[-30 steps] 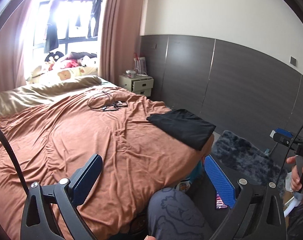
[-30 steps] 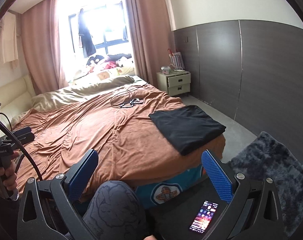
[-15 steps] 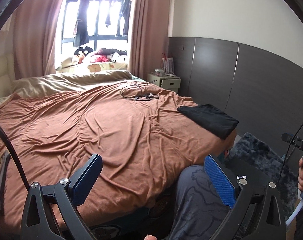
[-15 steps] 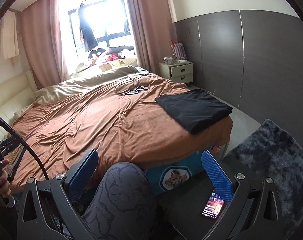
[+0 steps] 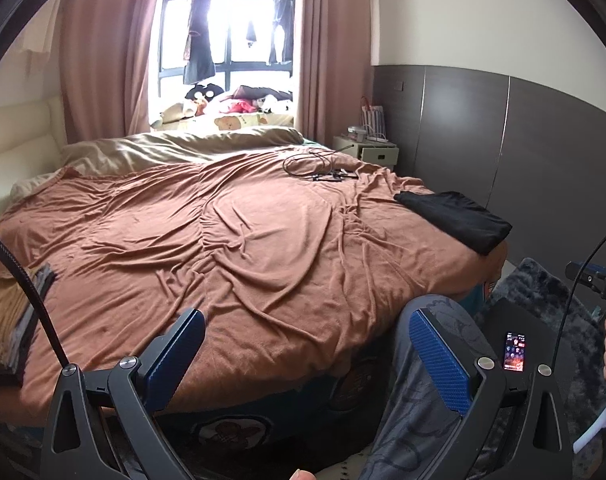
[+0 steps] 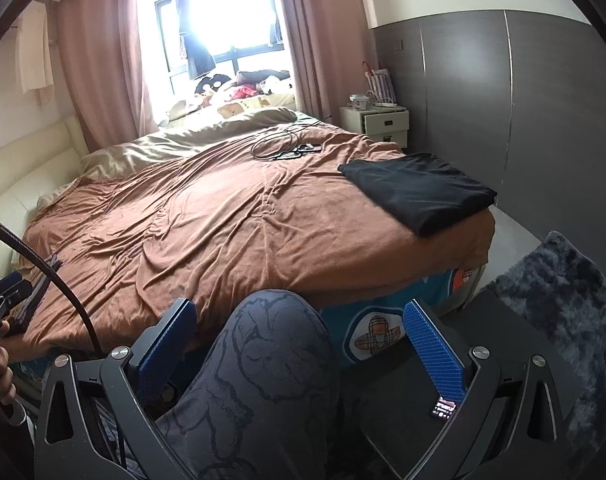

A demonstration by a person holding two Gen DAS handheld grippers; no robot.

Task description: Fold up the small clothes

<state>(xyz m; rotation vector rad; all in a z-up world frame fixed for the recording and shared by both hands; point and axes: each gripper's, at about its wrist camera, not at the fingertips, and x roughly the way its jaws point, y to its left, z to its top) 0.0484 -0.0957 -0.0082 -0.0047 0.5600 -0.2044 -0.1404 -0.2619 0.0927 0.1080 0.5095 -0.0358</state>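
The left gripper (image 5: 303, 356) hung with its blue pads spread wide and empty above the near edge of the bed (image 5: 263, 240). The right gripper (image 6: 303, 344) was likewise spread and empty, a patterned knee (image 6: 275, 344) between its pads. The folded black garment (image 6: 417, 190) lay at two o'clock in the right wrist view, on the brown blanket (image 6: 223, 232) at the bed's corner. A coiled cable (image 6: 283, 146) lay at twelve.

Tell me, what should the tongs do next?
Probably swing the left tongs toward the pile of clothes at the bed's left edge. Both tongs are open and empty, and the black garment already lies folded.
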